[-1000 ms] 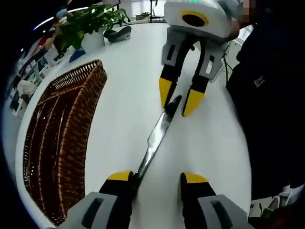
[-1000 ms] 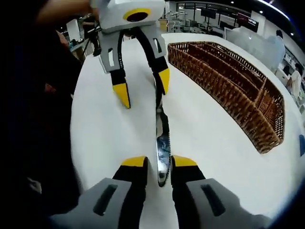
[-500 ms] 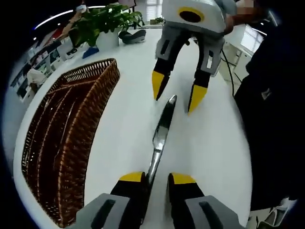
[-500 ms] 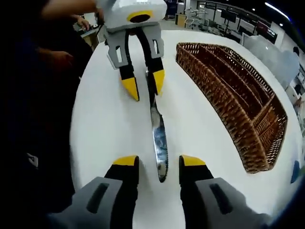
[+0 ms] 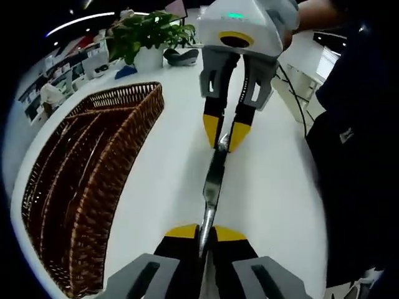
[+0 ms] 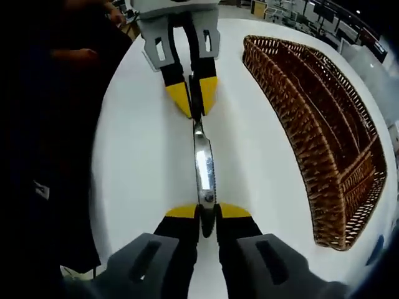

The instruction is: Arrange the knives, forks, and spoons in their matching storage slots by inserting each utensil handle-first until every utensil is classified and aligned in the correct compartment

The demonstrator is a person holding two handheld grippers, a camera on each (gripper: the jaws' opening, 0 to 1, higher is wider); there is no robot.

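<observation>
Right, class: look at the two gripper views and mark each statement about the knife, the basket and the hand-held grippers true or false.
1. Both hand-held grippers are shut on the knife. True: the left hand-held gripper grips the handle end, the right hand-held gripper the blade end.
2. The knife lies inside the wicker basket. False: it is over the white table, beside the basket.
3. The basket has long compartments. True.
4. A potted plant stands inside the basket. False: it stands on the table beyond it.
</observation>
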